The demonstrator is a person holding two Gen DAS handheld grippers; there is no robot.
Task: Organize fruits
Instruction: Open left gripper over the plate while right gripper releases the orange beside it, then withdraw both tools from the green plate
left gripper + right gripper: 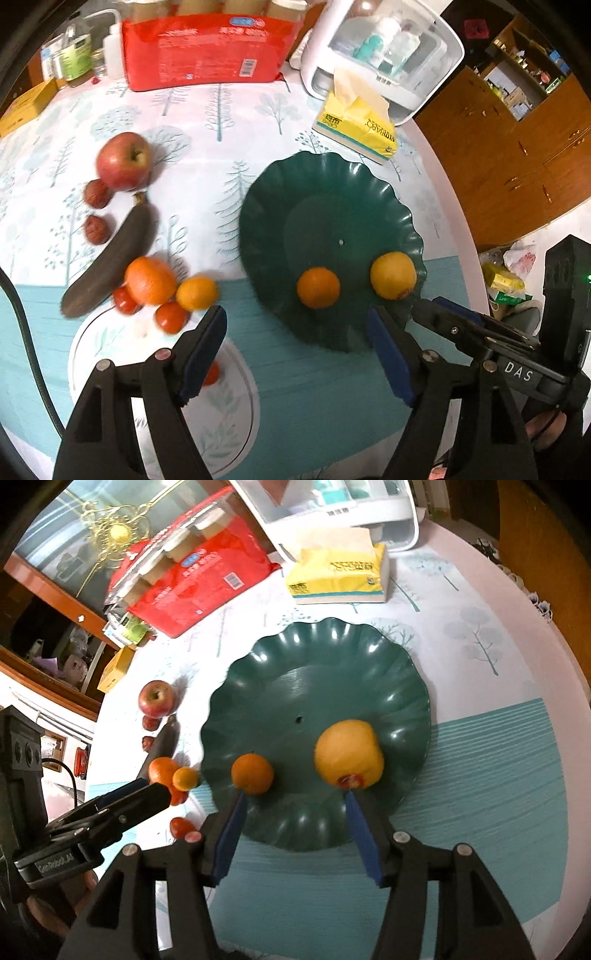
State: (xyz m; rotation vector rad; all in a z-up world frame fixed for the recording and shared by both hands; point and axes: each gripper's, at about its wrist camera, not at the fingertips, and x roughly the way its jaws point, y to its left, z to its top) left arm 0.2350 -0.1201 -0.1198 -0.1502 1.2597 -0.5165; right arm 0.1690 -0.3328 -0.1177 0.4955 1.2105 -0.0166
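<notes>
Left wrist view: the left gripper (295, 332) hangs over the counter (303, 373) with its jaws spread wide and nothing between them, near the front rim of a dark green scalloped plate (325, 184). On the plate lie 2 fruits, well apart: a small orange (318, 287) and a larger yellow fruit (393, 275). To the left, off the plate, a cluster rests on the tree-print cloth: a red apple (125, 161), 2 dark red lychees (96, 210), a blackened banana (110, 258), a large orange (149, 280), a small tangerine (196, 292) and cherry tomatoes (170, 316).

Right wrist view: the right gripper (295, 801) also has its jaws wide and empty, just in front of the yellow fruit. A yellow tissue pack (338, 578) and a red package (195, 579) sit behind the plate.
</notes>
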